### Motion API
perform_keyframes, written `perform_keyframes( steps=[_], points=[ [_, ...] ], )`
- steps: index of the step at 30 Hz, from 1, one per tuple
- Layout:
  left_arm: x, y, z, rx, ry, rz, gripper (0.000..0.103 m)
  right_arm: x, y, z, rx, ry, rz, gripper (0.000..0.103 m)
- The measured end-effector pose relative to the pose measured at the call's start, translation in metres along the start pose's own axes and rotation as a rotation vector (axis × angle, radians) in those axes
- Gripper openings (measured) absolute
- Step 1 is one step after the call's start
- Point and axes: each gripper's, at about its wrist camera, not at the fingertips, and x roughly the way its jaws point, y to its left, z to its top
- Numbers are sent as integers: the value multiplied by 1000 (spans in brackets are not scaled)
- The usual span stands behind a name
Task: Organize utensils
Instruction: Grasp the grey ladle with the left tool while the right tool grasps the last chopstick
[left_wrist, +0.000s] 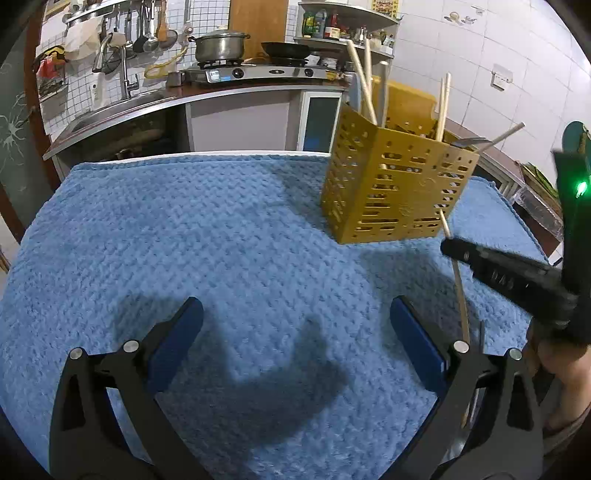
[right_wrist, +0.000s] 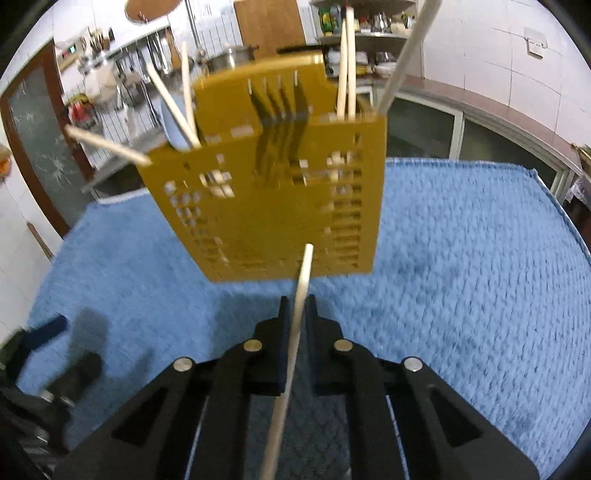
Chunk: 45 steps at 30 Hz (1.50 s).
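A yellow perforated utensil holder (left_wrist: 391, 184) stands on the blue towel (left_wrist: 221, 240) at the right; it also shows in the right wrist view (right_wrist: 273, 206). Several wooden chopsticks (right_wrist: 349, 62) and a spoon (right_wrist: 173, 125) stand in it. My right gripper (right_wrist: 297, 306) is shut on a wooden chopstick (right_wrist: 295, 332) that points at the holder's front wall; it shows in the left wrist view (left_wrist: 448, 247) just right of the holder, chopstick (left_wrist: 460, 291) in its grip. My left gripper (left_wrist: 295, 314) is open and empty above the towel.
The towel covers the table top (right_wrist: 461, 258). Behind is a kitchen counter with a sink (left_wrist: 122, 107), a gas stove (left_wrist: 255, 72) with a steel pot (left_wrist: 219, 44) and a pan (left_wrist: 284, 48), and wall shelves (left_wrist: 347, 22). The left gripper shows at the left edge (right_wrist: 44, 332).
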Motion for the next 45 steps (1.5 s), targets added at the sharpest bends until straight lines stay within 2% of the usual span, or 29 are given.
perform_keyframes(
  steps=[6, 11, 24, 30, 32, 35, 37, 40, 44, 45],
  points=[
    [0, -4, -3, -19, 12, -11, 98, -27, -6, 8, 19, -73, 33, 6],
    [-3, -11, -2, -20, 10, -20, 98, -51, -27, 25, 56, -116, 31, 6],
    [-12, -46, -8, 25, -2, -51, 98, -112, -101, 42, 152, -213, -44, 6],
    [-13, -69, -13, 72, 6, -71, 97, -138, -121, 42, 136, -243, -95, 6],
    [-14, -82, -15, 107, 11, -86, 93, -148, -128, 41, 135, -246, -102, 6],
    [-12, -104, -21, 192, 43, -131, 76, -159, -135, 38, 126, -244, -120, 6],
    [-8, -123, -27, 261, 80, -165, 59, -166, -143, 34, 126, -238, -134, 6],
    [1, -150, -36, 360, 133, -201, 50, -172, -156, 29, 137, -229, -145, 6],
    [13, -180, -49, 456, 193, -222, 47, -174, -169, 24, 156, -218, -162, 6],
    [19, -187, -53, 482, 218, -224, 40, -175, -173, 23, 160, -216, -166, 6]
  ],
)
